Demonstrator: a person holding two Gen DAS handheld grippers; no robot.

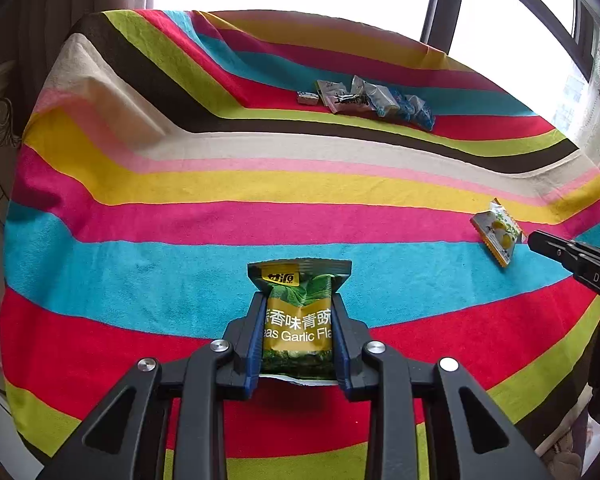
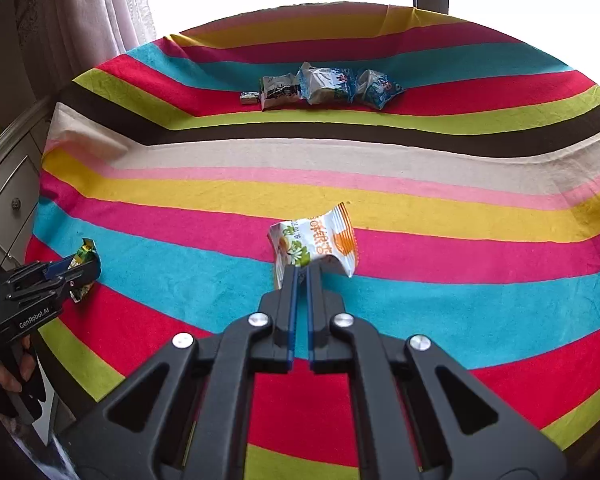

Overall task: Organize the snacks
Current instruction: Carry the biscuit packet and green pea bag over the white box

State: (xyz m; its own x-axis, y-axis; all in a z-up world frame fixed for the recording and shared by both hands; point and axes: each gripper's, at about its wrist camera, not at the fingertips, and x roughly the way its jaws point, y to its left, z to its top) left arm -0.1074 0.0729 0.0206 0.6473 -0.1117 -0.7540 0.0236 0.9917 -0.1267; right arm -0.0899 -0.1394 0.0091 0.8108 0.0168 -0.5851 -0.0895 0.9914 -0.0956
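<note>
the green and yellow foil pea packet (image 1: 298, 320) was seen clamped between the blue pads of the left hand-held gripper (image 1: 299, 300), its printed front readable only in the left wrist view. the white and orange crinkled snack packet (image 2: 314, 242) was pinched at its lower edge by the closed right hand-held gripper (image 2: 302, 270), its orange print shown only in the right wrist view. a row of silver and blue wrapped snacks (image 2: 324, 86) lay far back on the striped cloth-covered table (image 2: 420, 280).
</note>
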